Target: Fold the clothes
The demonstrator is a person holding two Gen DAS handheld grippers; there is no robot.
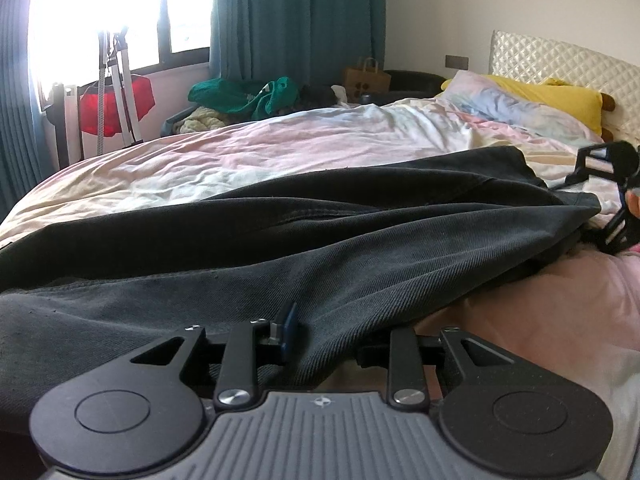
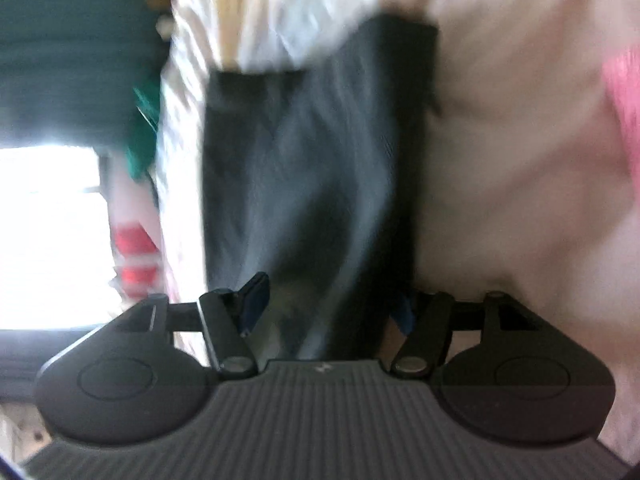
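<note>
Dark grey trousers (image 1: pixel 320 240) lie stretched across a pastel bedsheet (image 1: pixel 240 156). My left gripper (image 1: pixel 324 340) is low at their near edge, jaws wide apart, with a fold of the cloth lying between the fingers; the right finger is hidden under the cloth. My right gripper (image 1: pixel 612 196) shows at the far right end of the trousers. In the blurred right wrist view the trousers (image 2: pixel 312 168) run away from my right gripper (image 2: pixel 328 312), whose jaws stand wide apart with cloth between them.
Pillows (image 1: pixel 520 108) and a quilted headboard (image 1: pixel 560 64) are at the right. Past the bed are a clothes pile (image 1: pixel 248 98), a paper bag (image 1: pixel 366 76), teal curtains (image 1: pixel 296 20) and a bright window (image 1: pixel 100 12).
</note>
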